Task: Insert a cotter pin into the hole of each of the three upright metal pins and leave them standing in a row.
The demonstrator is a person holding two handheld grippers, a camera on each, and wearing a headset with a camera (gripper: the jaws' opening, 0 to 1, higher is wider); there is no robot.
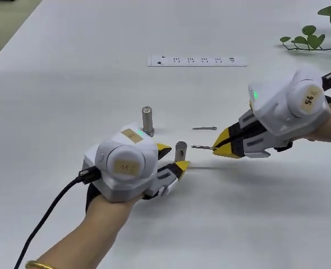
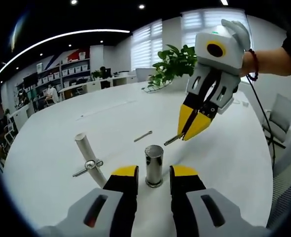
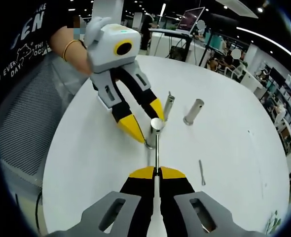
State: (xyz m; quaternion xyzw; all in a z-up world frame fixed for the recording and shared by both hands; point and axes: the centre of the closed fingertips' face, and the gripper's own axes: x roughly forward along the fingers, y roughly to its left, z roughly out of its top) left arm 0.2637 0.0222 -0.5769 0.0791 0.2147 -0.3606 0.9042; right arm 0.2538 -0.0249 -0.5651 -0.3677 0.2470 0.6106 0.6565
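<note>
As right gripper (image 3: 156,171) pinches cotter pin (image 3: 157,148), hole of metal pin (image 2: 154,163) indiscernible

The tabletop (image 1: 64,84) is looking smooth, matt and white, barely reflecting anything. The near metal pin (image 2: 154,165) is shining like polished steel, and the far pin (image 1: 147,120) is looking duller, more satin. The held cotter pin (image 1: 202,147) is reading as thin grey metal. The left gripper (image 1: 174,157) and right gripper (image 1: 215,149) are showing smooth white plastic shells with a soft sheen and matt yellow tips.
</note>
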